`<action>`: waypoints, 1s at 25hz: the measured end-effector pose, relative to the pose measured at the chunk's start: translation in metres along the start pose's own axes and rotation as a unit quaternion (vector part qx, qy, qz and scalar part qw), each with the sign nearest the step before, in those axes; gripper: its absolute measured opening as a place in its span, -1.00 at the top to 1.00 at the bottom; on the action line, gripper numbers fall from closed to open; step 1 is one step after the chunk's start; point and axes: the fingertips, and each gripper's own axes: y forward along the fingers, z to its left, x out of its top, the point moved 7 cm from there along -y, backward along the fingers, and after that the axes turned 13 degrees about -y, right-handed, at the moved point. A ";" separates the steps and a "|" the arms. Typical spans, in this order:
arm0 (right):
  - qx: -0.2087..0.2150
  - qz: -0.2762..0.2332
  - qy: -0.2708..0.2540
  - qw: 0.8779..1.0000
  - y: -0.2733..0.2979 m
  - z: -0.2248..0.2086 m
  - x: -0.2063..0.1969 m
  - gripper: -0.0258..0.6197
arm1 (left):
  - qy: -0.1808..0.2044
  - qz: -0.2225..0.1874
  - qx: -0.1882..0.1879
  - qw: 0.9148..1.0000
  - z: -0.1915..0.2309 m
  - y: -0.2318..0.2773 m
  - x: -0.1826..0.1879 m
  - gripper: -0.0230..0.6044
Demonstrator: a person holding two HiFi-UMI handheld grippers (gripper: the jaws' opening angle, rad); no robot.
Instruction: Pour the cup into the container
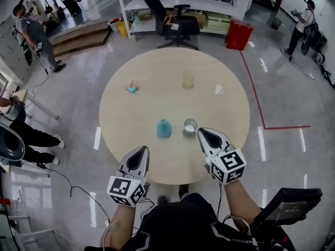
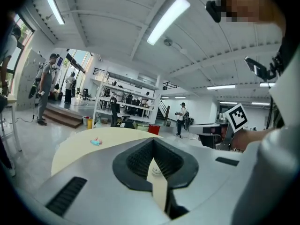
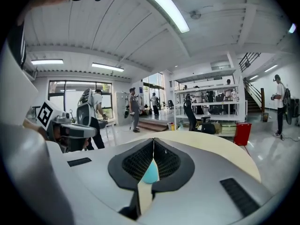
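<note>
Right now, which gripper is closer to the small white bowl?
Right. The right gripper is just beside the small white bowl; the left gripper is farther off, past the teal cup.

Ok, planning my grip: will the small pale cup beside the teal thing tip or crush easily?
Likely light: the cup looks small and thin-walled, so a hard squeeze may dent it. It stands upright, mouth up, on a smooth table, so a nudge probably slides it.

Grey grippers (image 1: 141,150), marker cubes (image 1: 230,166), black top (image 1: 183,226)
</note>
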 end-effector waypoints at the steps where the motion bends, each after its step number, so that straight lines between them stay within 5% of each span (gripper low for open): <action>1: -0.006 0.001 -0.001 1.000 -0.006 0.010 0.001 0.90 | 0.001 0.003 -0.004 1.000 0.001 -0.011 -0.005 0.93; 10: -0.033 -0.004 0.009 0.999 -0.075 0.101 0.022 0.90 | -0.005 0.008 -0.038 0.999 -0.003 -0.106 -0.019 0.93; 19: -0.046 -0.026 -0.010 0.999 -0.157 0.127 0.030 0.90 | 0.019 -0.006 -0.068 0.997 -0.068 -0.161 -0.027 0.93; 25: -0.023 -0.050 -0.004 0.998 -0.238 0.147 0.005 0.90 | 0.024 -0.006 -0.048 0.999 -0.142 -0.215 -0.056 0.93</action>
